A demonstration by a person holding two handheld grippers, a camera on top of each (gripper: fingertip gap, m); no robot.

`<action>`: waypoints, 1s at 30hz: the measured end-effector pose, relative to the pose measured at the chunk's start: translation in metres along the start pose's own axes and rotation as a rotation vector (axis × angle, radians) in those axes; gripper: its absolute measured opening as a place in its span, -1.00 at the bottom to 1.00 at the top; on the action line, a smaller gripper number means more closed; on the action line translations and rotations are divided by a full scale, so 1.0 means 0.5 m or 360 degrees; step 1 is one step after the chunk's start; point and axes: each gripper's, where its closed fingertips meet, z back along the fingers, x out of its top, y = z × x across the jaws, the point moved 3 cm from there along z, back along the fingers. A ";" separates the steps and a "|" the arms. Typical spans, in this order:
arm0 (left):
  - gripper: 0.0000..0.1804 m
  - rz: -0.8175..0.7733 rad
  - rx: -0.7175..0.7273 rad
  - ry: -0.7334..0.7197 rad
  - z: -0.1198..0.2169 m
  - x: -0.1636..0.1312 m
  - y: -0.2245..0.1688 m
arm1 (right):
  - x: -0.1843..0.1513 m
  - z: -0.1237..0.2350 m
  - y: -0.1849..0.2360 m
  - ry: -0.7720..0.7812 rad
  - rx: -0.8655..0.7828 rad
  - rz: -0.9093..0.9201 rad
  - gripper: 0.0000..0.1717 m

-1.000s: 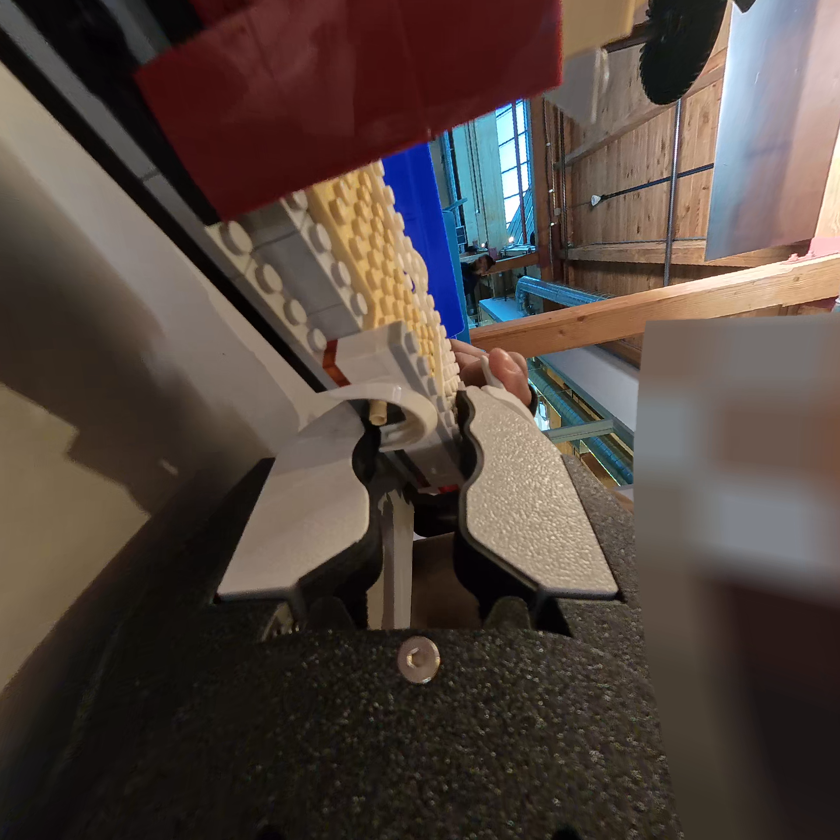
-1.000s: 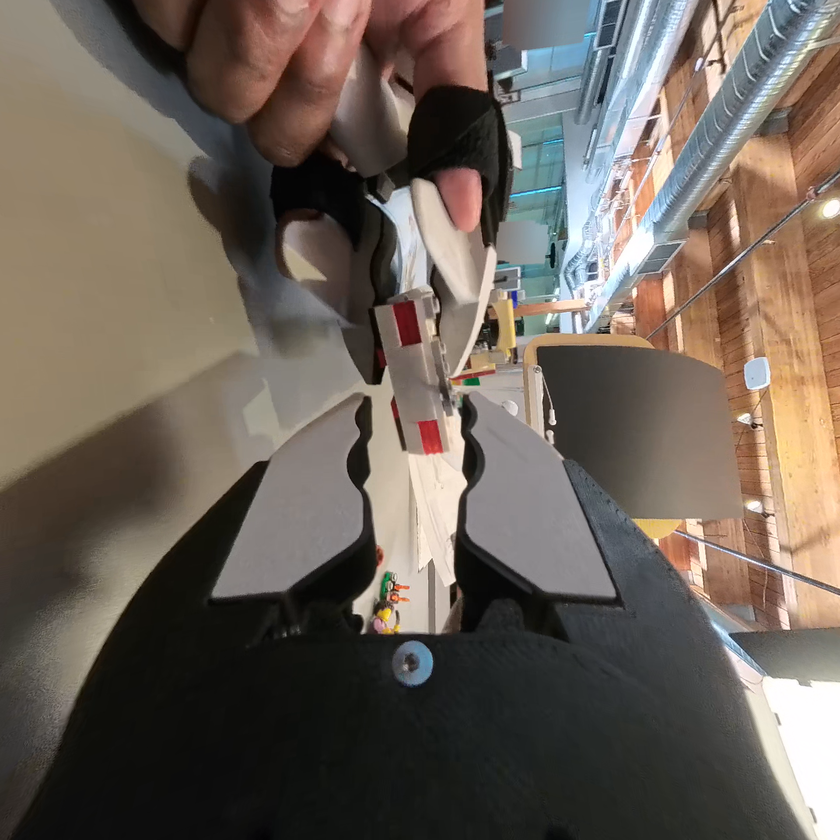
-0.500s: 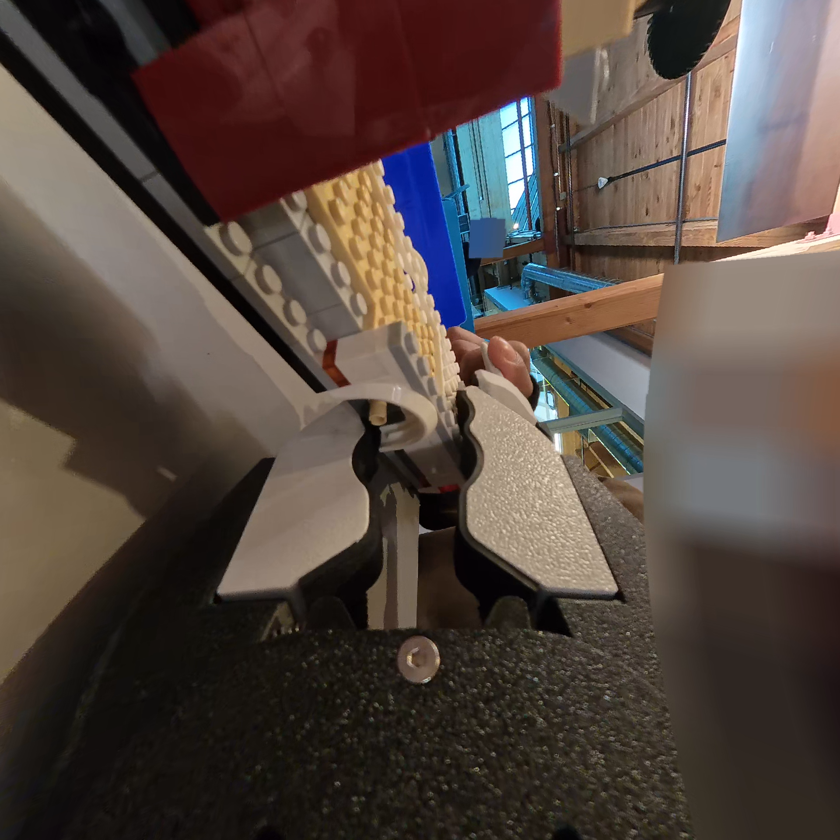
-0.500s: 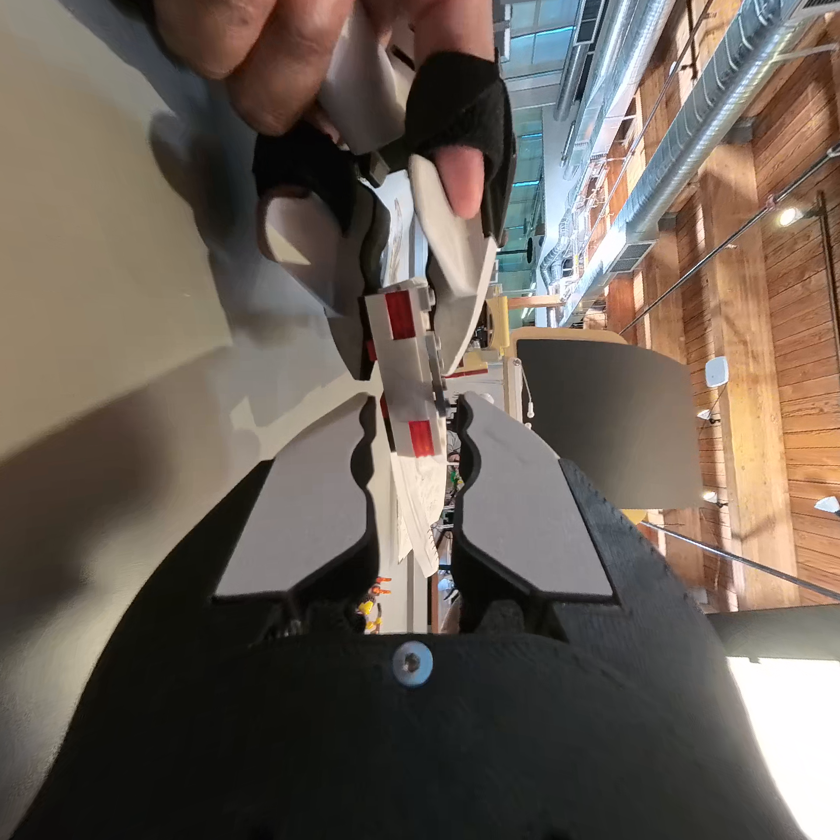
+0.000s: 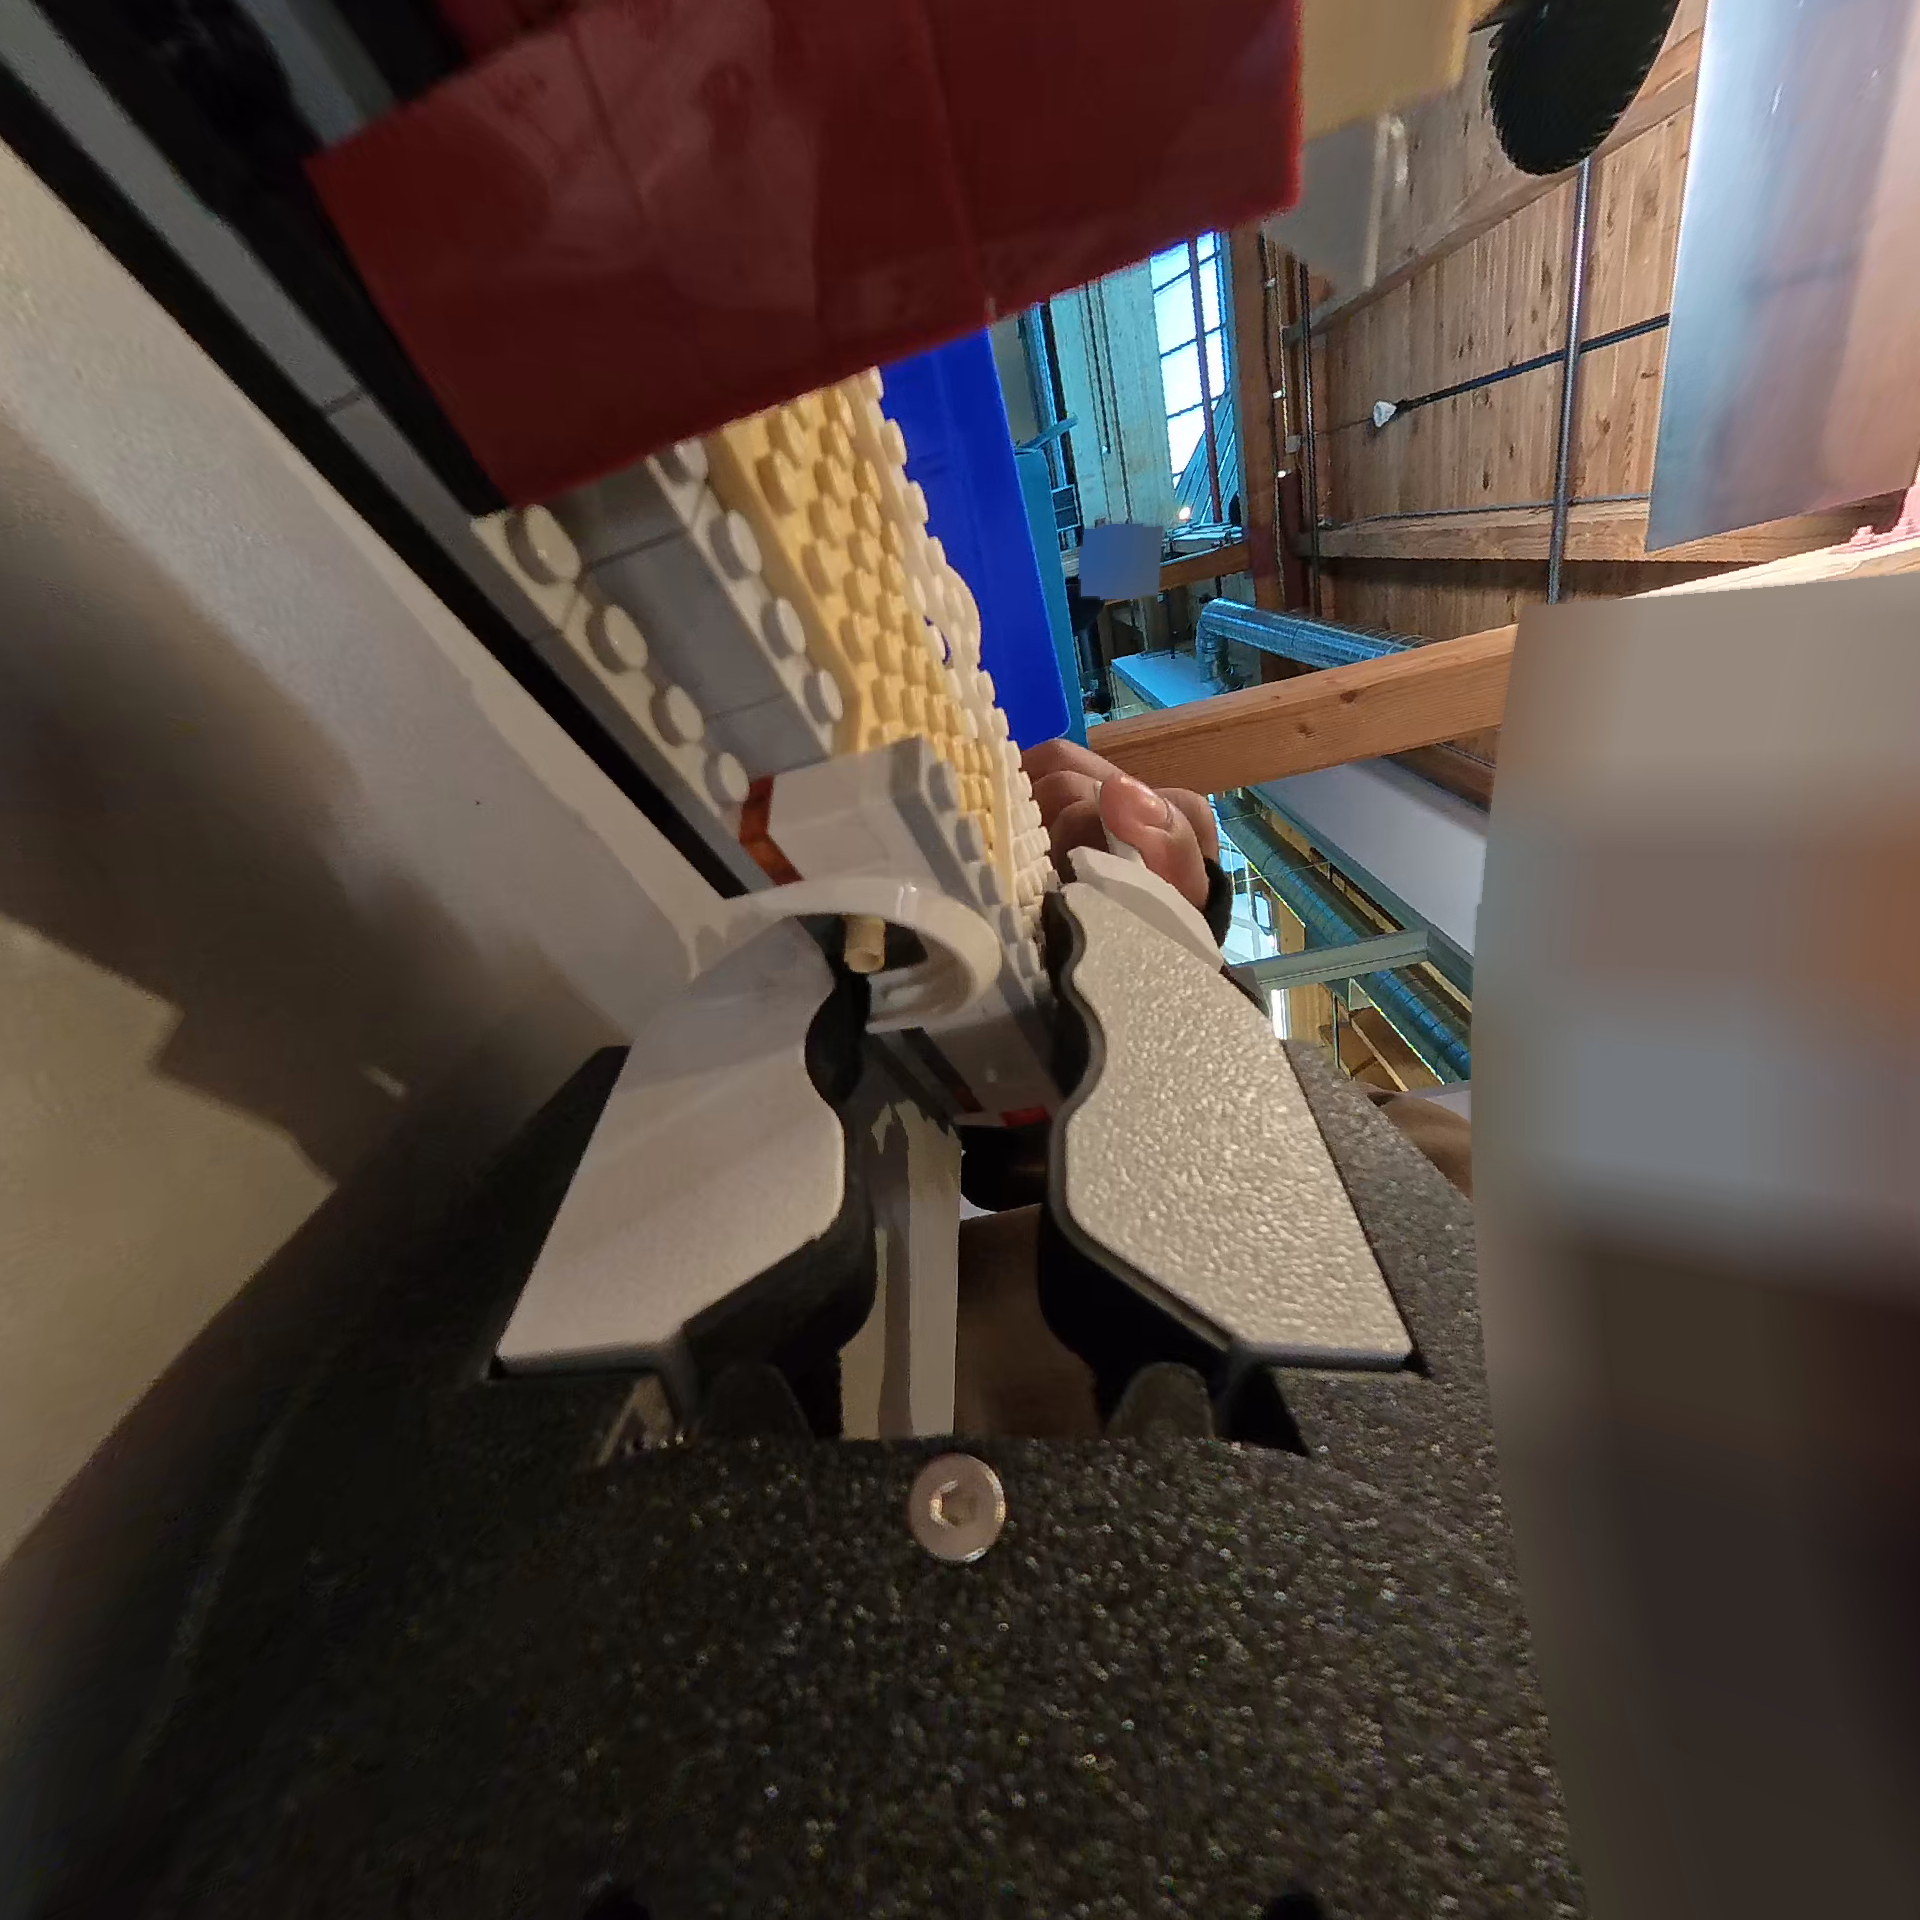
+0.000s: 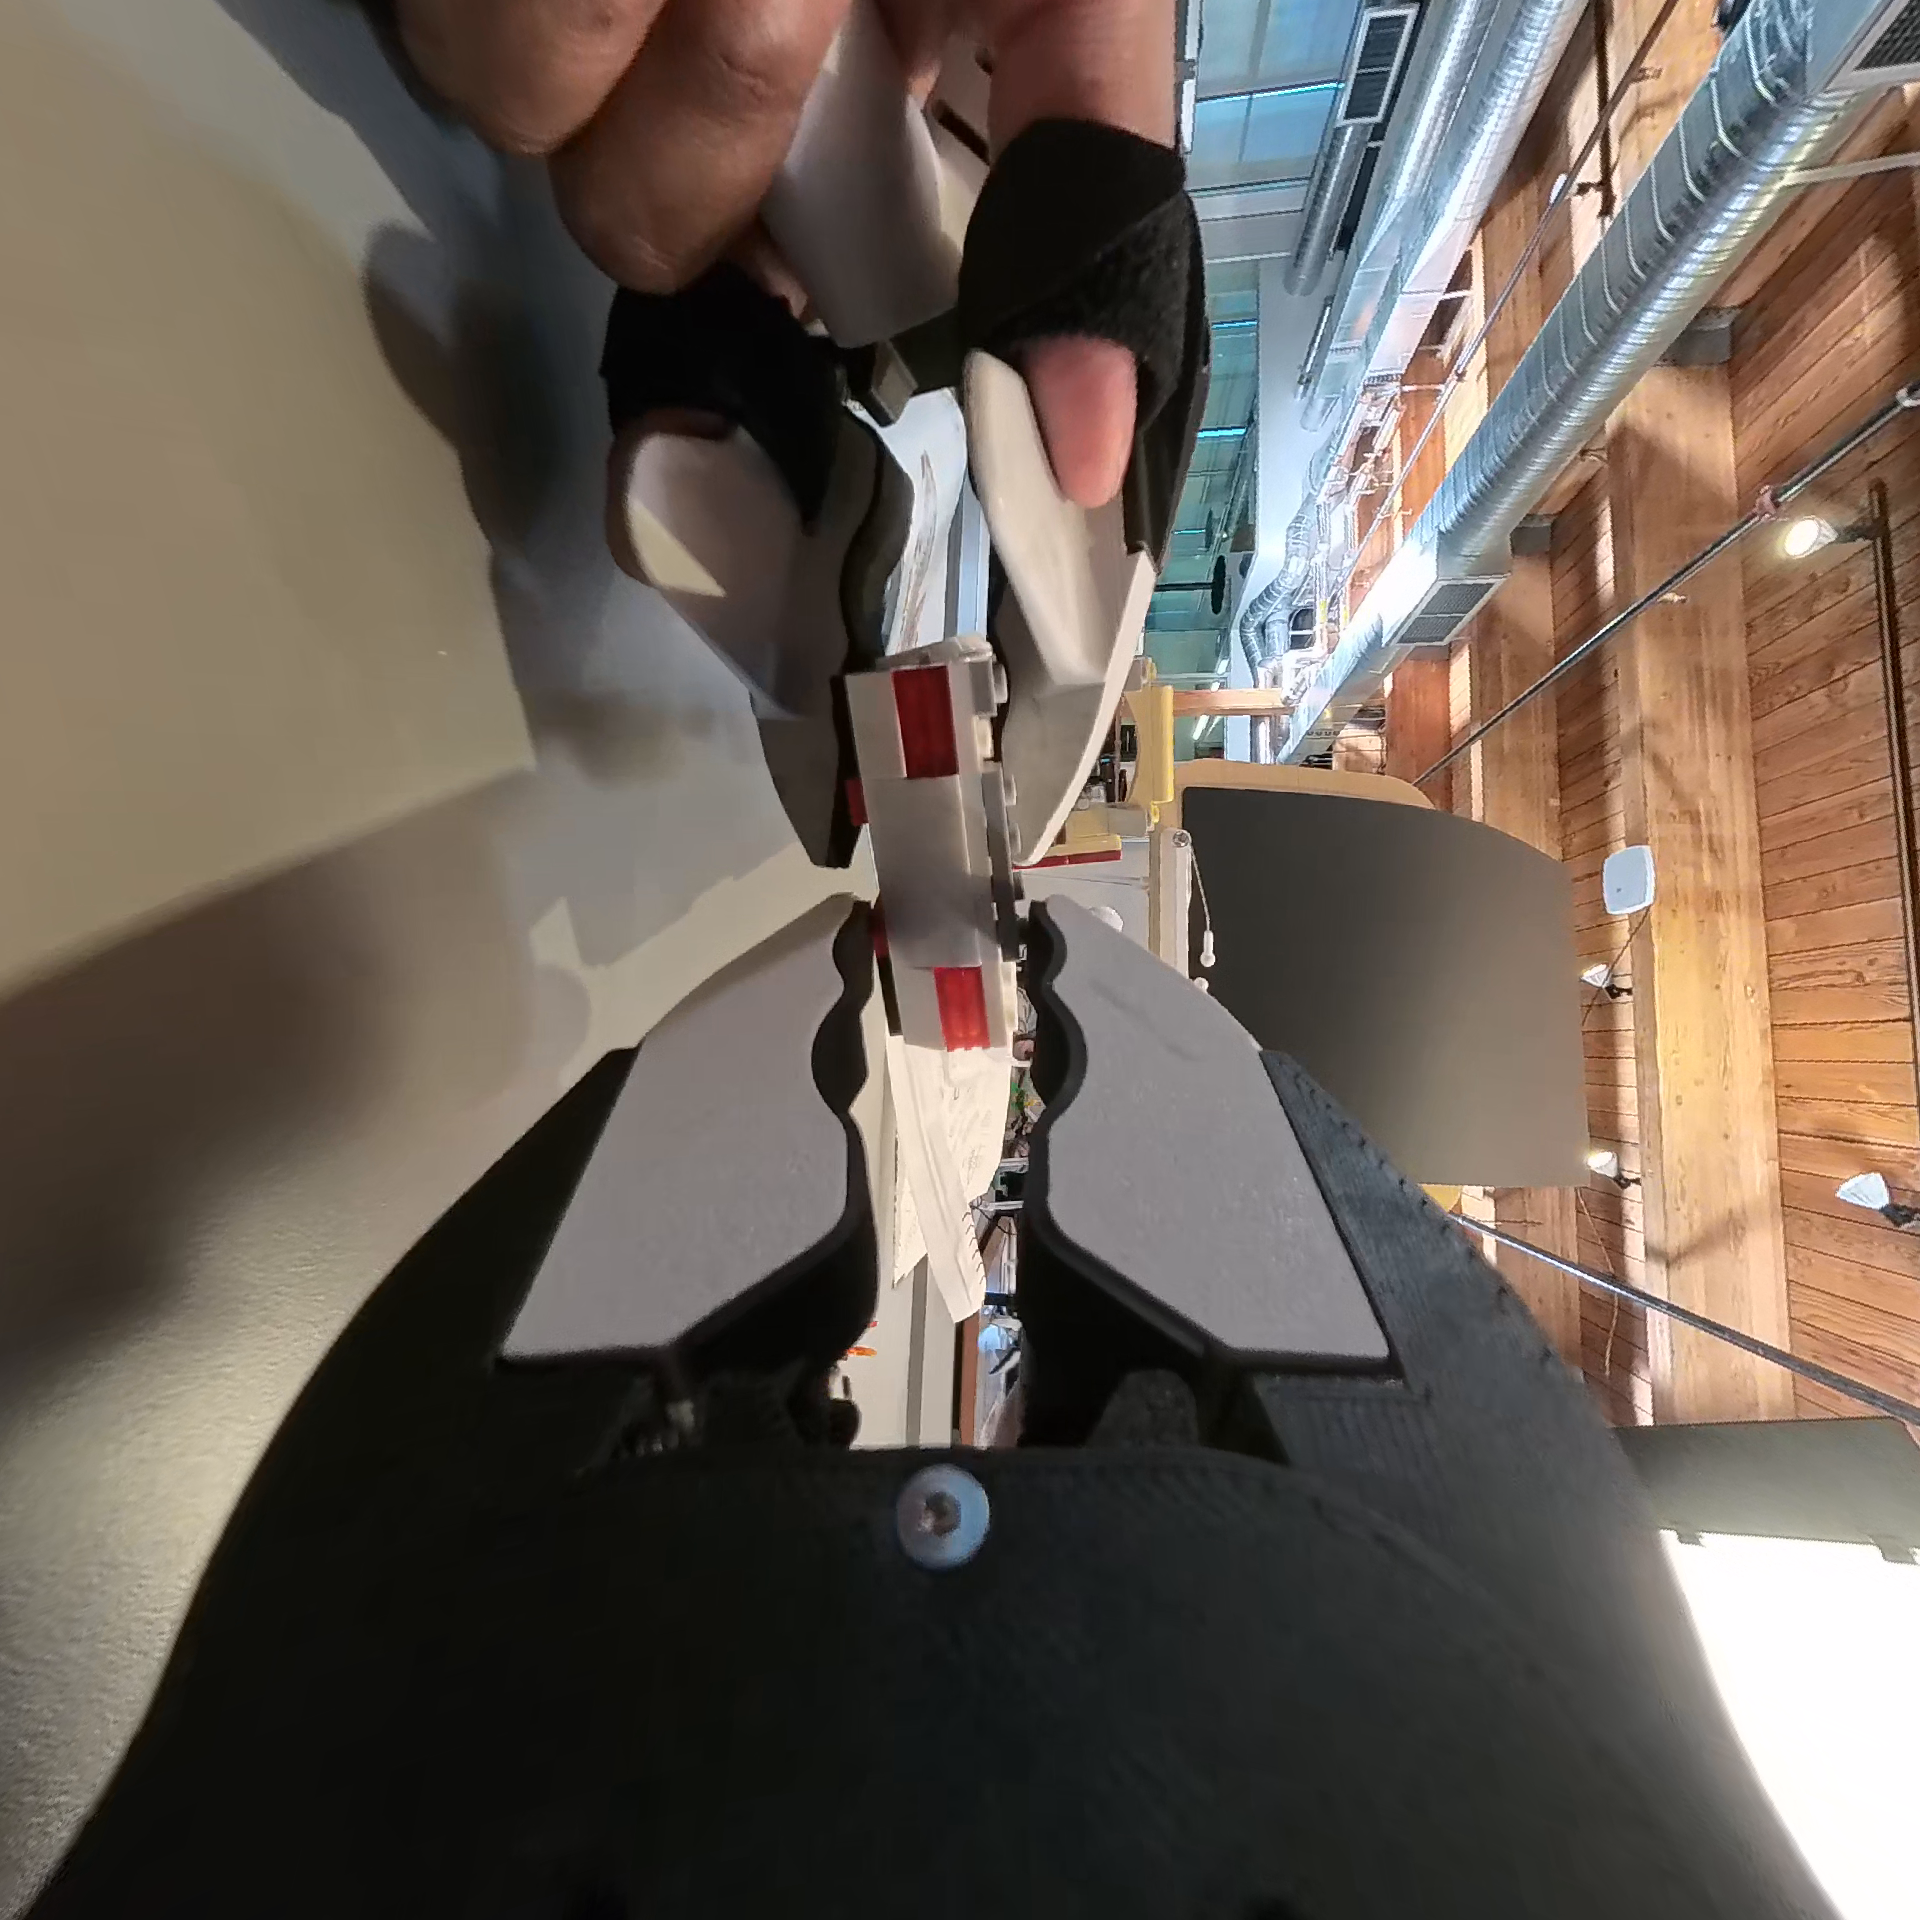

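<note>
A small brick assembly [image 6: 920,831], white and grey with red stripes, hangs in the air between both grippers. My left gripper [image 5: 945,966] is shut on one end of it. There its pads press a grey studded part [image 5: 862,821] and a white curved piece [image 5: 935,935]. In the right wrist view the left gripper [image 6: 925,842] comes in from the top, its fingers [image 6: 1060,644] clamping the assembly's upper end. My right gripper [image 6: 940,930] is shut on the lower end, with both pads against its sides. One right finger [image 5: 1132,894] and a thumb [image 5: 1138,821] show behind the bricks in the left wrist view.
A hand [image 6: 675,104] in a black fingerless glove holds the left gripper. The pale table top [image 6: 208,520] lies to the left. Loose paper sheets [image 6: 935,1153] and a dark chair back [image 6: 1382,987] lie beyond. Tan studded plates [image 5: 862,582], a red block [image 5: 779,208] and a blue panel [image 5: 966,520] fill the left wrist view. The tips of both grippers are at nearly the same place.
My right gripper moved up around the assembly's lower end and its jaws narrowed until both pads met it. The left gripper kept its hold and did not shift.
</note>
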 end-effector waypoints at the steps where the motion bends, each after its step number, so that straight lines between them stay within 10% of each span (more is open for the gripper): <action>1: -0.63 0.0000 0.0001 0.0001 0.000 0.000 0.000 | 0.000 0.000 0.000 0.0001 0.0002 0.0005 -0.67; 30: -0.62 0.0074 -0.0085 -0.0072 0.008 0.012 -0.004 | 0.031 0.006 -0.005 -0.0058 -0.0027 -0.0053 -0.53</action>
